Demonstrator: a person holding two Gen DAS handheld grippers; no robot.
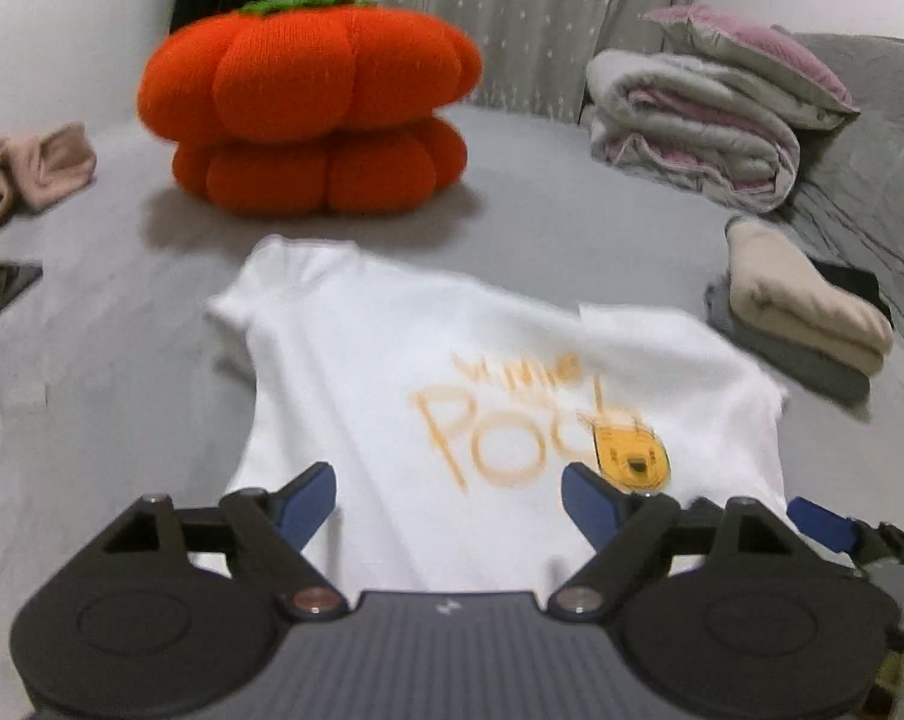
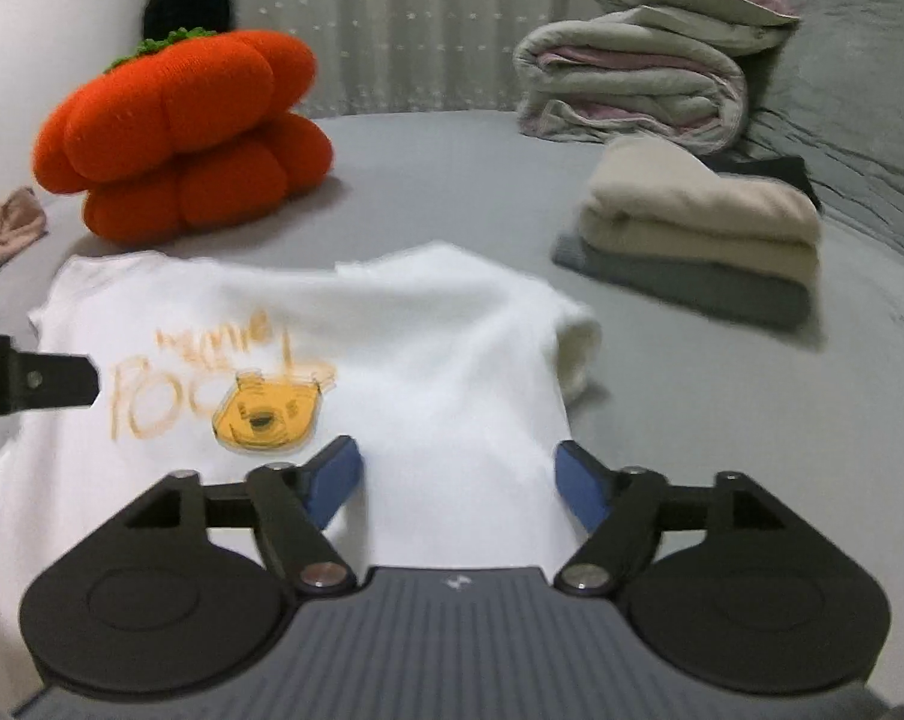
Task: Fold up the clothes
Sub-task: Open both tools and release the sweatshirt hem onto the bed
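White T-shirt (image 1: 452, 372) lies print-up on the grey bed (image 1: 541, 228), mid-near, sleeves seemingly tucked in. Left gripper (image 1: 449, 495) and right gripper (image 2: 457, 480) both spread wide over its near hem, holding nothing. Folded pile (image 2: 697, 228) sits far right, orange cushion (image 1: 308, 108) far left. Looks mid-fold or about to be flattened; can't tell which. Any grab needs both hem corners pinched evenly
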